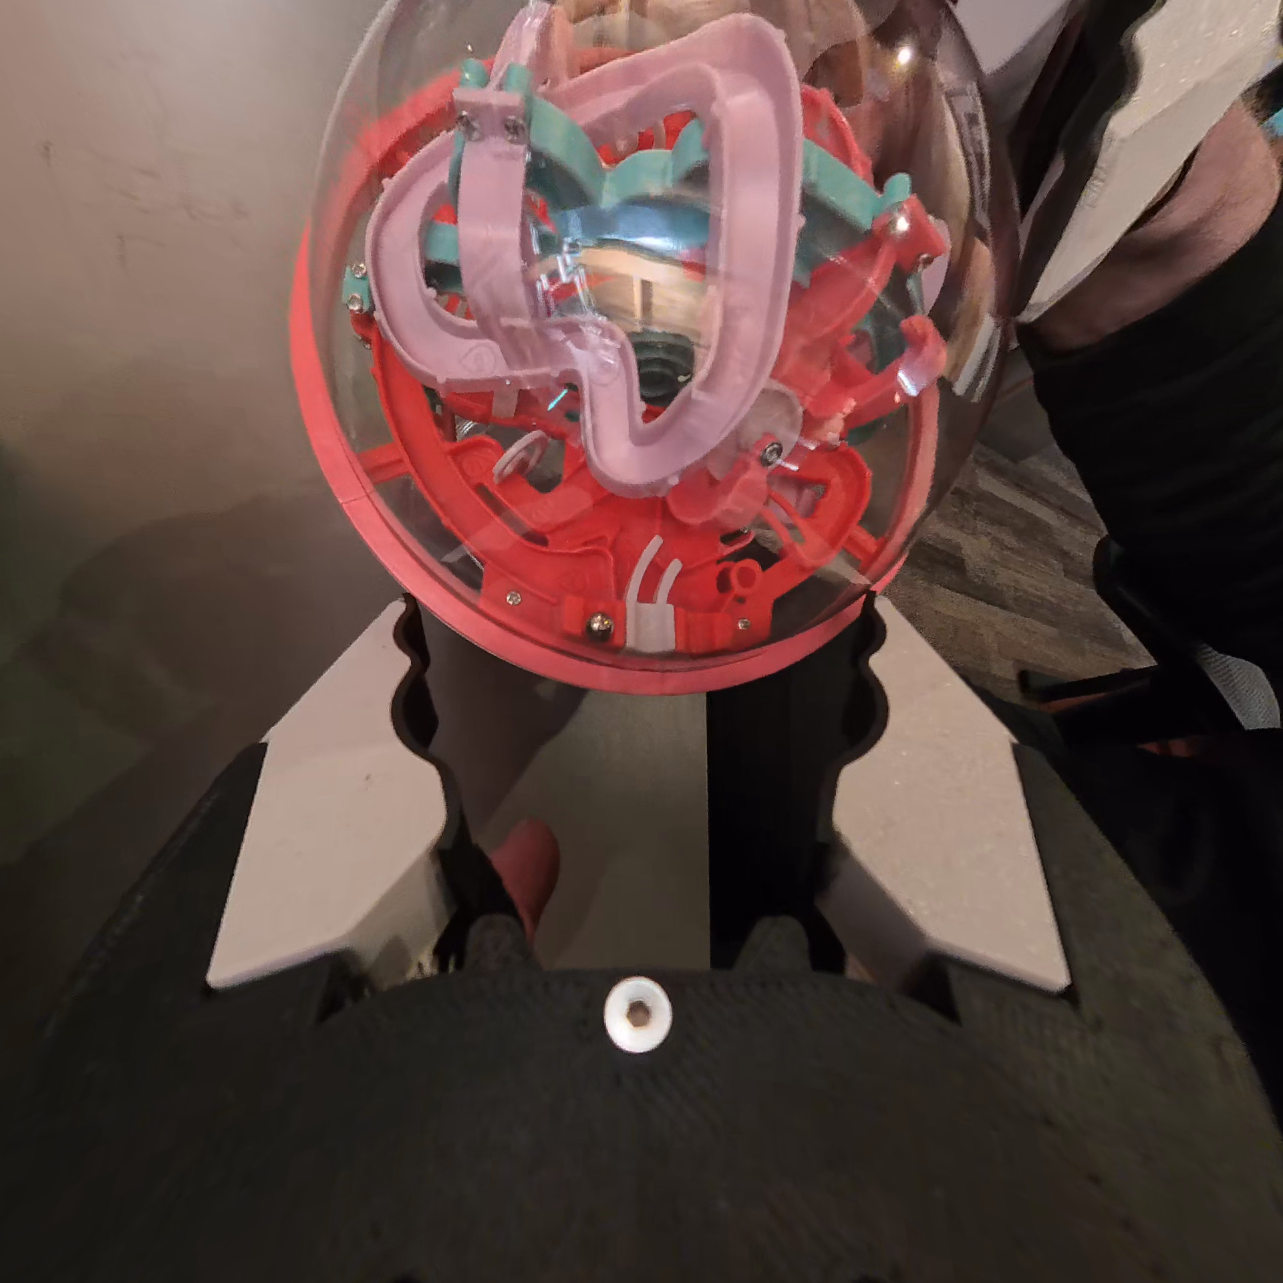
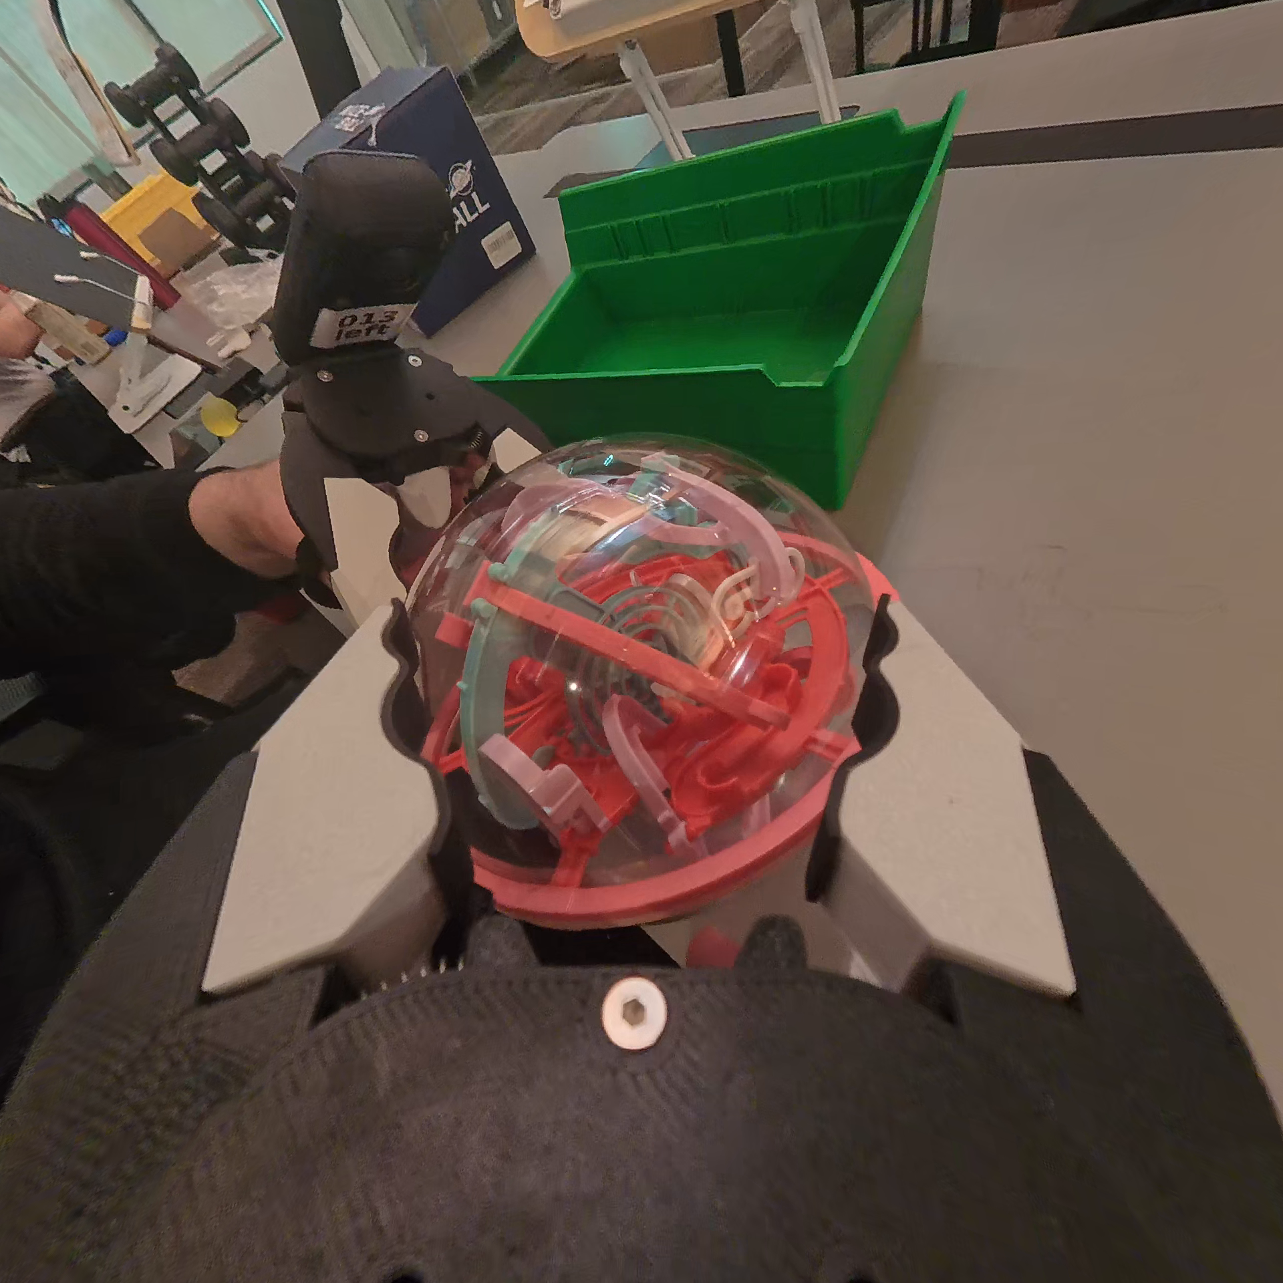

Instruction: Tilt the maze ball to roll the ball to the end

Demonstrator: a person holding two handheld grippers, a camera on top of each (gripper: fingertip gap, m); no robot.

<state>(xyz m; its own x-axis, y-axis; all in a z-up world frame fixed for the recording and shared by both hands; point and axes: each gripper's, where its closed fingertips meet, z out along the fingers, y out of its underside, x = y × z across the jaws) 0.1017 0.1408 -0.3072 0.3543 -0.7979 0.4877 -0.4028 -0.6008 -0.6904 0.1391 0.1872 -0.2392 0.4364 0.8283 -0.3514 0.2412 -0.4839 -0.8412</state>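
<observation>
We clamp the maze ball (image 2: 635,684) between our right gripper (image 2: 635,666) fingers; our left gripper (image 1: 635,639) fingers pinch its red rim, the green bin (image 2: 729,333) behind.

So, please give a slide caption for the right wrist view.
Right hand-held gripper cradles the maze ball before a green bin.

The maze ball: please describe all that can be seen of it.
The maze ball is a clear plastic sphere with a red band around its middle. Inside run red, teal and pale pink tracks; a small steel ball sits low on a red track. The right tongs clasp its sides, and the left tongs meet its rim.
</observation>
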